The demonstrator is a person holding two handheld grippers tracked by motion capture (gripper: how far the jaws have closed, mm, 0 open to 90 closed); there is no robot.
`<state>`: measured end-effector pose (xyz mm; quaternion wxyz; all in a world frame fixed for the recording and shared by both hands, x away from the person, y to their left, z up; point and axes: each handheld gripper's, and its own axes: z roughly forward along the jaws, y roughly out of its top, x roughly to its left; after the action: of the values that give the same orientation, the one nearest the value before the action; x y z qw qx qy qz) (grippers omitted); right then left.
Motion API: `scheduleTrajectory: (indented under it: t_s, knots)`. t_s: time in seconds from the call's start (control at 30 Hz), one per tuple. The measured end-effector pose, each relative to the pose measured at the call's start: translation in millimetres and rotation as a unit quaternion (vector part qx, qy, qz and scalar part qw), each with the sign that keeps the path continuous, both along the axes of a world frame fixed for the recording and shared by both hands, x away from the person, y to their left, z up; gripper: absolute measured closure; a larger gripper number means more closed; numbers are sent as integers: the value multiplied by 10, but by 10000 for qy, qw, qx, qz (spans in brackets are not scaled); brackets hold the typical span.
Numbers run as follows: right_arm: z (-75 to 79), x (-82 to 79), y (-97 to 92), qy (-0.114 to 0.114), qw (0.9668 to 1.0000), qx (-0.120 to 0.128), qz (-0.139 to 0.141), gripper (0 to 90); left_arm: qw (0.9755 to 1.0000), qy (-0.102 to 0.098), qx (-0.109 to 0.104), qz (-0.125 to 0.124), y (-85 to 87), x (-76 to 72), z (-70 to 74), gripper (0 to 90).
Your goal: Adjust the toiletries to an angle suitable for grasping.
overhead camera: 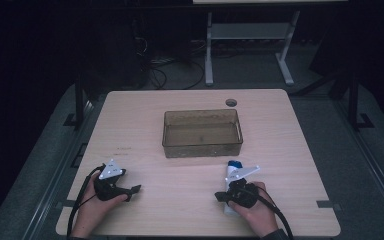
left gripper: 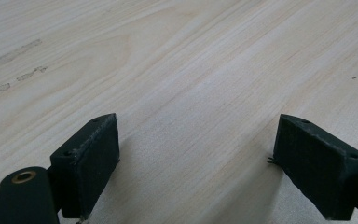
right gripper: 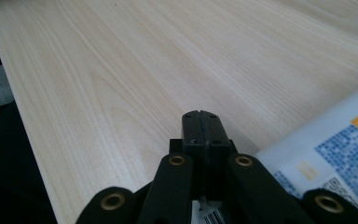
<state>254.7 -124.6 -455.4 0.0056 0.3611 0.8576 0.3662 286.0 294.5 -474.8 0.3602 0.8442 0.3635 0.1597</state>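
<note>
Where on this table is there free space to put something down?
Bare wood lies between the left claw and the right claw, and on either side of the brown bin. It is crowded near the right claw, where a white tube lies.

Pale wood-grain table point(overhead camera: 145, 105); translucent brownish tub point(overhead camera: 202, 145); white bottle point(right gripper: 326, 140) with blue cap point(overhead camera: 235, 163), blue mosaic print, orange patches and a black barcode; black grippers, left point(left gripper: 198, 154) and right point(right gripper: 200, 122), with brass-coloured rivets.

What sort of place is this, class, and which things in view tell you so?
Probably a lab or workshop recording station: a bare wooden table in a dark room, loose cables on the floor behind it, and a metal stand further back.
</note>
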Motion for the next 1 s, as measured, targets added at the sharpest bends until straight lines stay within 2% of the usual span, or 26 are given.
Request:
scheduleTrajectory:
  t_s: [1.0]
  knots:
    - [-20,-163,-542,68,9984,-60,-559,900,10000,2,-3,2,0,0,0,133]
